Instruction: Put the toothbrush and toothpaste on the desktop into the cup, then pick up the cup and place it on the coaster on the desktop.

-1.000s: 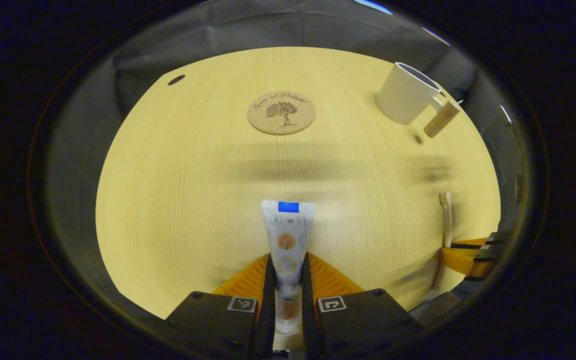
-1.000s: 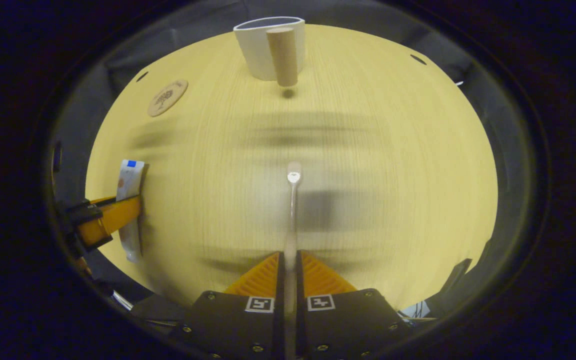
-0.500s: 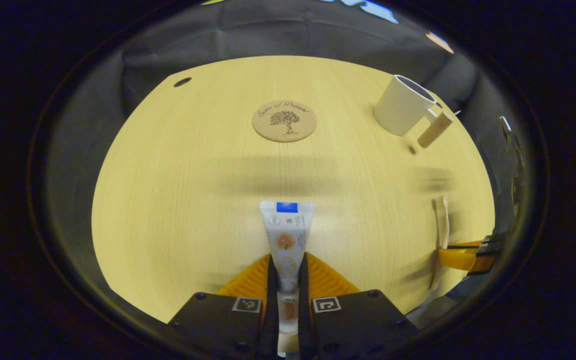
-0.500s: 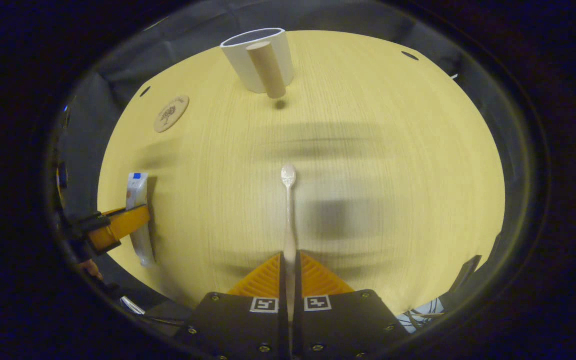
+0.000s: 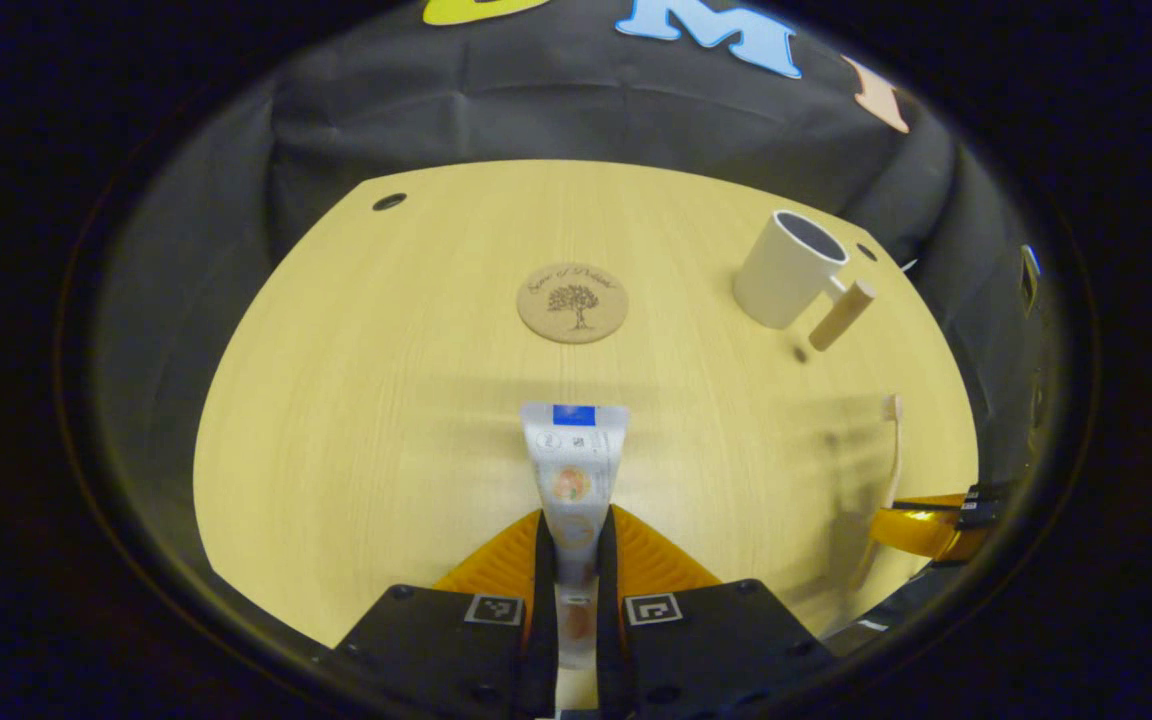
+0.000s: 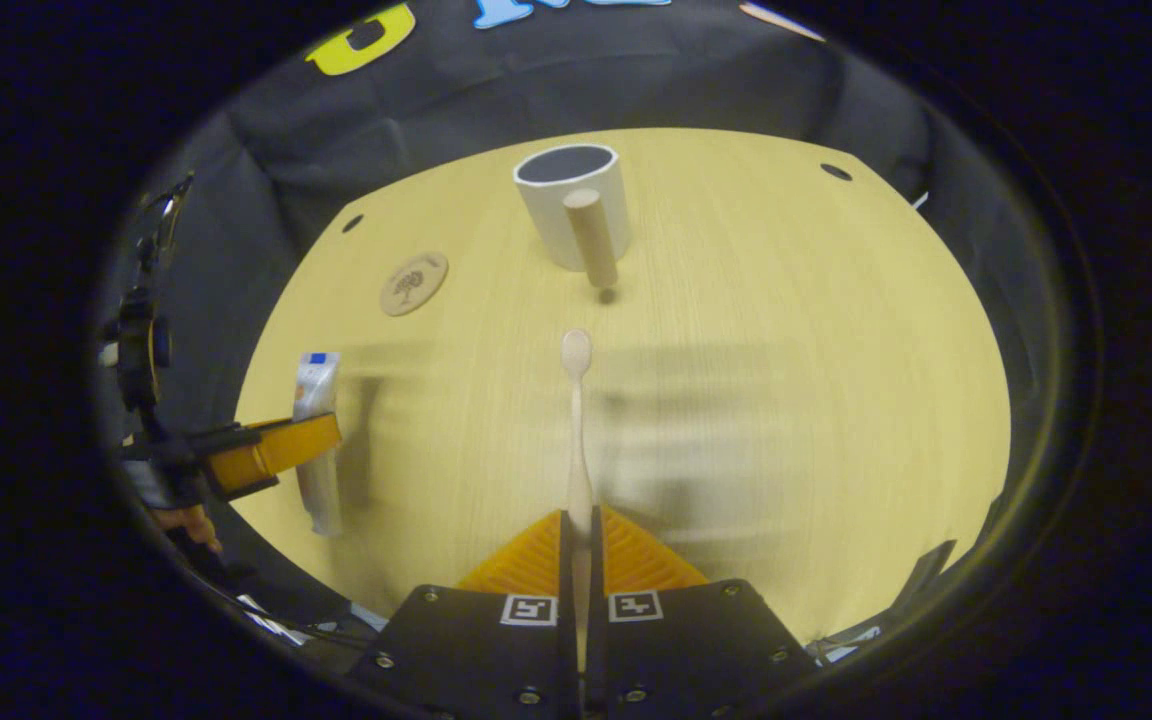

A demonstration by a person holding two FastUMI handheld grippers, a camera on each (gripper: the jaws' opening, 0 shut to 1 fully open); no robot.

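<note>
In the left gripper view my left gripper (image 5: 568, 530) is shut on the white toothpaste tube (image 5: 572, 470), which points forward above the wooden desktop (image 5: 366, 400). In the right gripper view my right gripper (image 6: 578, 525) is shut on the pale toothbrush (image 6: 576, 420), head forward. The white cup (image 6: 576, 215) with a wooden handle stands upright ahead of the brush; it is the white cup (image 5: 786, 268) at the far right in the left gripper view. The round cork coaster (image 5: 573, 302) lies ahead of the tube, and the coaster (image 6: 414, 284) sits left of the cup. The left gripper (image 6: 276, 450) holds the tube (image 6: 314, 400) at the left.
The desktop is ringed by black cloth walls. Small round holes (image 5: 389, 202) (image 6: 836, 172) sit near the table's far corners. A hand (image 6: 186, 520) holds the left gripper at the left edge. The right gripper (image 5: 921, 525) and toothbrush (image 5: 894, 445) appear at the right of the left gripper view.
Both grippers have risen and tilted up with the toothpaste and toothbrush still held; more of the back wall shows, and the cup and coaster sit lower in both views.
</note>
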